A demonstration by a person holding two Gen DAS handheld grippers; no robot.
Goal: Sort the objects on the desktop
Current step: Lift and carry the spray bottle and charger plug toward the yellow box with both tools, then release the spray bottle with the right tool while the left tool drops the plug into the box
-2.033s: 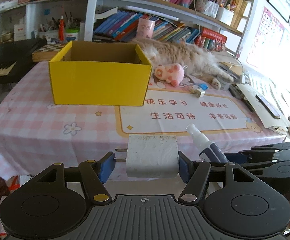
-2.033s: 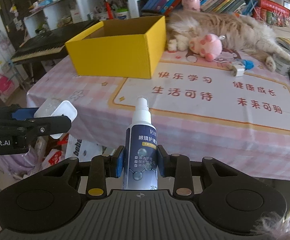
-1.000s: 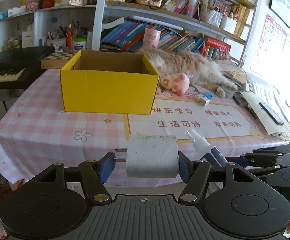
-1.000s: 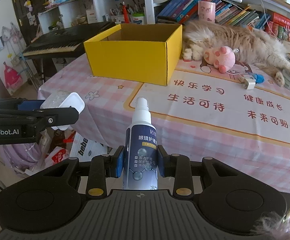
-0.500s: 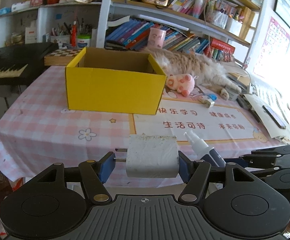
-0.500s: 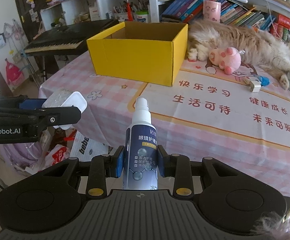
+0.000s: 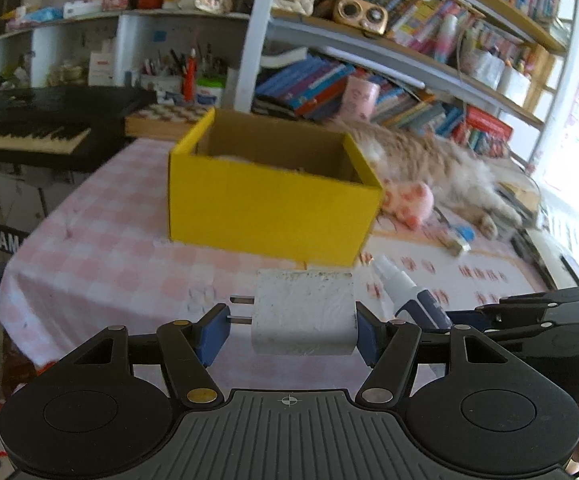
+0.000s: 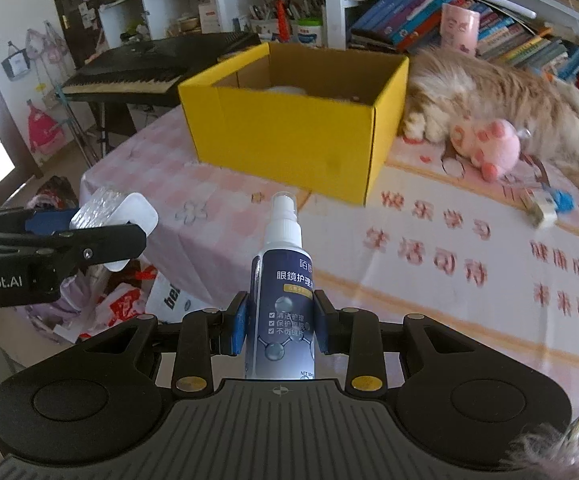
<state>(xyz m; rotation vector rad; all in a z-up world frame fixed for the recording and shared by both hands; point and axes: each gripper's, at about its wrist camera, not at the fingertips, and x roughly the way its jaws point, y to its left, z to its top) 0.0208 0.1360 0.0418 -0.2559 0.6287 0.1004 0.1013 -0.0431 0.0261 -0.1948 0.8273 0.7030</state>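
1. My left gripper (image 7: 291, 330) is clenched on the white charger (image 7: 303, 312), pads on its 2 short ends, prongs pointing left. It should be light, rigid and smooth-cased, so a flat end-to-end hold suits it.
2. The yellow box (image 7: 269, 212) sits ahead on the tabletop (image 7: 89, 248), open-topped.
3. My right gripper (image 8: 279, 326) grasps the spray bottle (image 8: 283, 300) upright around its body: light, hard plastic, slippery label, so I grip mid-body, below the nozzle.

Bookshelves (image 7: 389, 64) crowding upper frame, books leaning. Black keyboard (image 7: 29, 128) sitting at left. Pink checked cloth covering desk (image 7: 101, 248). Daylight glaring in at right edge; bags lying on floor (image 8: 101, 304), lower left.
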